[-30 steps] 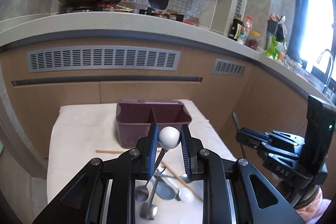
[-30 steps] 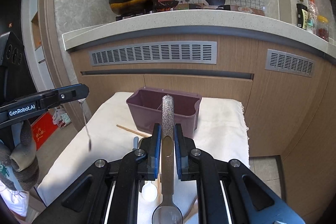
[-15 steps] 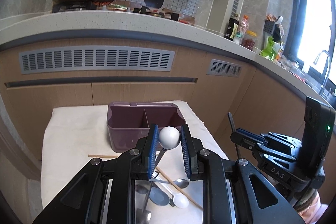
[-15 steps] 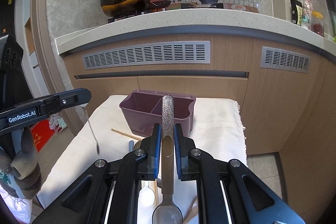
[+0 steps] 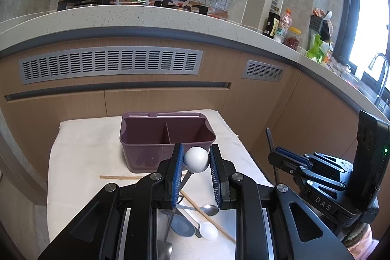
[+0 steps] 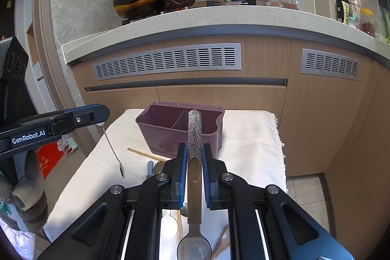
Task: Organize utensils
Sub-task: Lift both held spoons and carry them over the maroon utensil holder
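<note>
Gripping a slim metal spoon by the white ball that caps its handle, the left gripper (image 5: 196,168) has its blue ribbed pads pressed on either side of that ball (image 5: 196,159); the thin stem slants down from it and the small bowl hangs free above the cloth, as the right wrist view shows (image 6: 121,171). The right gripper (image 6: 194,163) is clamped narrowly on a broader spoon (image 6: 194,162) whose handle has a rough, glittery grey end pointing forward and a smooth brassy middle, with its round bowl low at the camera's edge.

Ahead of both stands the organizer box (image 5: 167,140), matte plum plastic, rectangular with rounded corners and one thin divider making two open compartments; both look bare inside. It sits toward the back of a small table draped in a white towel (image 5: 80,155) with a nubby weave and a frayed right edge.

Loose utensils lie just below the left gripper: a wooden chopstick (image 5: 119,177) flat in front of the box, a second chopstick (image 5: 207,217) running diagonally, a white plastic spoon (image 5: 207,230), a steel spoon (image 5: 209,208) and a dark flat spatula-like piece (image 5: 182,226), overlapping in a heap.

Open towel stretches left of the box; the wooden cabinet front (image 5: 146,101) rises close behind the table.
</note>
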The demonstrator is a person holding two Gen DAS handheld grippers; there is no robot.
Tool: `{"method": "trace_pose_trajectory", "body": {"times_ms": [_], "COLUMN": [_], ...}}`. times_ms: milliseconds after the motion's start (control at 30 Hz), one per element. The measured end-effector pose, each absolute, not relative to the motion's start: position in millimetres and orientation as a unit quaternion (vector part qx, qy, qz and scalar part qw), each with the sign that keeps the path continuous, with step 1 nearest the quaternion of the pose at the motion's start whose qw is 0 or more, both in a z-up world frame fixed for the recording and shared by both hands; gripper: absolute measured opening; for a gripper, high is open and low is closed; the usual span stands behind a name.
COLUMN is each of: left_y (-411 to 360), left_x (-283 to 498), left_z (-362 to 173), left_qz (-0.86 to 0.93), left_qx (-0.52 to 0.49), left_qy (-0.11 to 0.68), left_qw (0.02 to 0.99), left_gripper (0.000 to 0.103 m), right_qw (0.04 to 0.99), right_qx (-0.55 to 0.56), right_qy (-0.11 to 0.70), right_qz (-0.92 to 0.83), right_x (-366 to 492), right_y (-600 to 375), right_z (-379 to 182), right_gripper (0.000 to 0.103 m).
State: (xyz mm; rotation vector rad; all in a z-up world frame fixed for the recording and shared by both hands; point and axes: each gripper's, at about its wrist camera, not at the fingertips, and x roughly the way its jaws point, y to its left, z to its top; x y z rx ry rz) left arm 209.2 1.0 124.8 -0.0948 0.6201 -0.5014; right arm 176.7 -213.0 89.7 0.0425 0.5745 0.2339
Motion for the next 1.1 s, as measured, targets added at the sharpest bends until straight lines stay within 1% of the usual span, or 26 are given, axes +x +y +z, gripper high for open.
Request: {"method": "trace_pose_trajectory", "body": {"times_ms": [267,467,600,800,900,1100], "left_y": [-1.7,1.1,4.3,8.0,14.8,24.5], "left_x": [213.5,213.3,219.9,240.0,258.3,296.9], "left_z": [118.9,125.1,147.4,186.6,199.9,212.9], "left_qz": [-0.229,-0.23,-0.236,-0.237,-0.24,-0.243], "left_qx": [-0.046,-0.057,-0.063,-0.051,-0.062,-0.073], "left_qy": [0.321,0.31,0.283,0.235,0.221,0.208], "left_qw": [0.918,0.921,0.927,0.941,0.943,0.945], "left_gripper": [0.023,0.023,0.023,0.023,0.023,0.023], "right_qw": [0.952,0.951,0.953,0.964,0.97,0.973], "right_qx": [0.027,0.026,0.029,0.016,0.004,-0.002], "right_qy": [0.276,0.279,0.267,0.222,0.199,0.188], "right_qz": [0.128,0.133,0.138,0.148,0.143,0.133], "right_x": [176.0,188.0,204.2,234.3,254.6,303.4], "right_y": [-217.9,-218.6,-220.6,-210.9,-202.6,-188.5], "right_z": [87.9,86.7,103.2,142.6,156.2,166.5], "right_gripper": [0.011,0.011,0.011,0.011,0.011,0.011]}}
